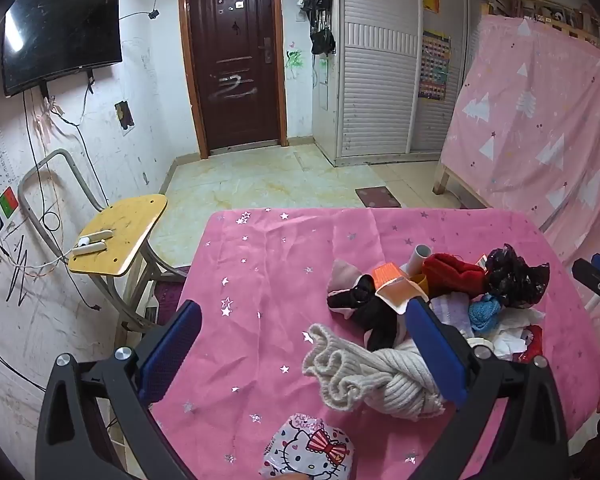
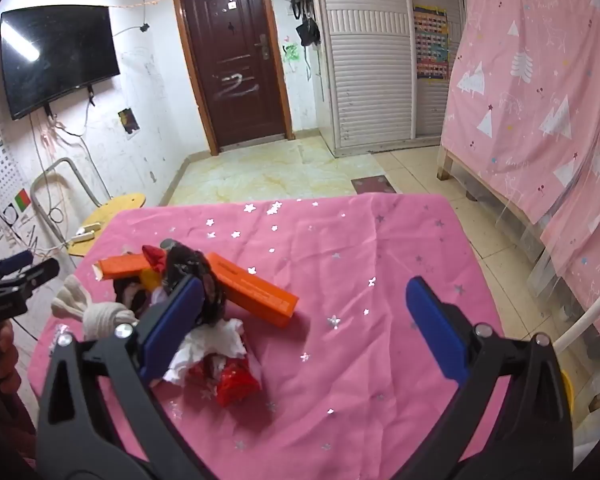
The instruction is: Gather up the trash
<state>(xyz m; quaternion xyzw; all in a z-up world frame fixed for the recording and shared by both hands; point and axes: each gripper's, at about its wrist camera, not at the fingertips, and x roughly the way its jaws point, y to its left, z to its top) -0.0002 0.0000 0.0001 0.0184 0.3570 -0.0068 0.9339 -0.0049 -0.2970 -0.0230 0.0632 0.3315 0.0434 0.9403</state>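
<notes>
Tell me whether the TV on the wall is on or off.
Off, as far as it shows: the TV has a dark screen with only a bright streak of reflected room light on it.

my left gripper (image 1: 304,354): jaws wide, empty, pitched down | my right gripper (image 2: 304,330): same, nothing between pads

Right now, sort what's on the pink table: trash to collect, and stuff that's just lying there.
Trash to collect:
crumpled white tissue
red wrapper
orange box
black plastic bag
cardboard tube

Just lying about:
cream knit garment
red knit piece
blue knit item
black sock
</notes>
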